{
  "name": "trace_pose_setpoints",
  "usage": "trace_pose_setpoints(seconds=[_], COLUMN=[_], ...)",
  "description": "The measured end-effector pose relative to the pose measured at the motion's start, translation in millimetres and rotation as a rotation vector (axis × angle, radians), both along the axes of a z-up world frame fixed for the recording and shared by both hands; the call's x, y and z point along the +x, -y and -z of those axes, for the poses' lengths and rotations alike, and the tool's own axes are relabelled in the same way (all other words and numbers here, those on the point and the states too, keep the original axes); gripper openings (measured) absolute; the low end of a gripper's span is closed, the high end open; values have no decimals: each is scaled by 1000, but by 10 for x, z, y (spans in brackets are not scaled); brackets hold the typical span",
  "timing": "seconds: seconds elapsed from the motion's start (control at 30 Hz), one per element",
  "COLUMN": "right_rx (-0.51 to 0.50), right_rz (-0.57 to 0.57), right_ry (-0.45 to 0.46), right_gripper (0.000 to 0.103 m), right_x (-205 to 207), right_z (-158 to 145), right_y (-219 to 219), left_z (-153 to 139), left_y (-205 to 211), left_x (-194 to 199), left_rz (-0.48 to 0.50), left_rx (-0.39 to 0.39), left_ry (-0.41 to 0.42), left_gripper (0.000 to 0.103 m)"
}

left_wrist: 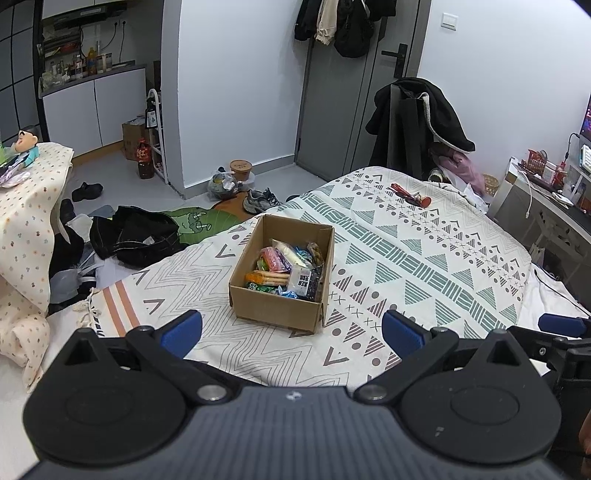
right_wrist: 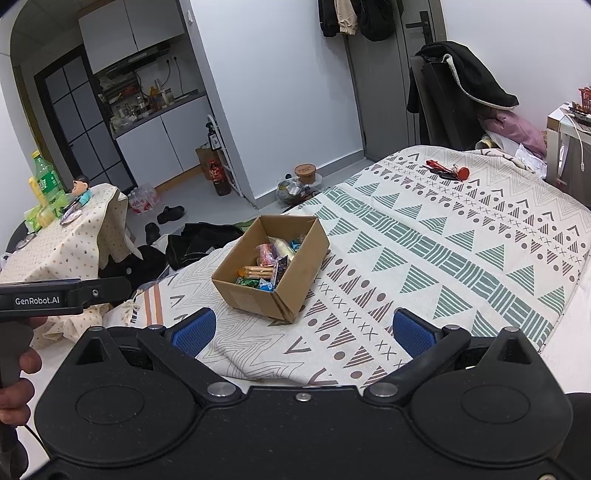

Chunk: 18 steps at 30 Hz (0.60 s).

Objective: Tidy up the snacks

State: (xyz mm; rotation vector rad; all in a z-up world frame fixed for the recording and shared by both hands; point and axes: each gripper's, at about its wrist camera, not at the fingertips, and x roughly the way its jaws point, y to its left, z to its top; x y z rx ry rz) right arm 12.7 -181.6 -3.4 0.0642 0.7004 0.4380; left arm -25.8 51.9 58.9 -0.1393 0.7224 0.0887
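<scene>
Hand-held gripper (left_wrist: 291, 330) spread; cardboard box (left_wrist: 282, 308) holds colourful wrapped snacks (left_wrist: 286, 264).

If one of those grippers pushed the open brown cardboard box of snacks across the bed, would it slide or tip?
The open brown cardboard box is low and wide, so it would probably slide rather than tip. The patterned bedspread looks soft and may bunch ahead of it. The wrapped snacks seem light and loose, so they could shift.

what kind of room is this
Most likely a small studio flat: a bed under a patterned blanket holds the cardboard snack box, a kitchenette counter stands in the corner, and coats hang by the door.
</scene>
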Motion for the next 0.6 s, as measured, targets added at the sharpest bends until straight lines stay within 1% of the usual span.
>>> trace_pose_setpoints(seconds=[0.6], right_rx=[4], right_rz=[10], right_ry=[-10], right_gripper=[103], right_x=[-9], right_z=[35], right_y=[-10], left_z=[56], left_y=[26], left_x=[-37], left_rz=[10], left_rx=[8], left_ry=[-5], left_gripper=[103])
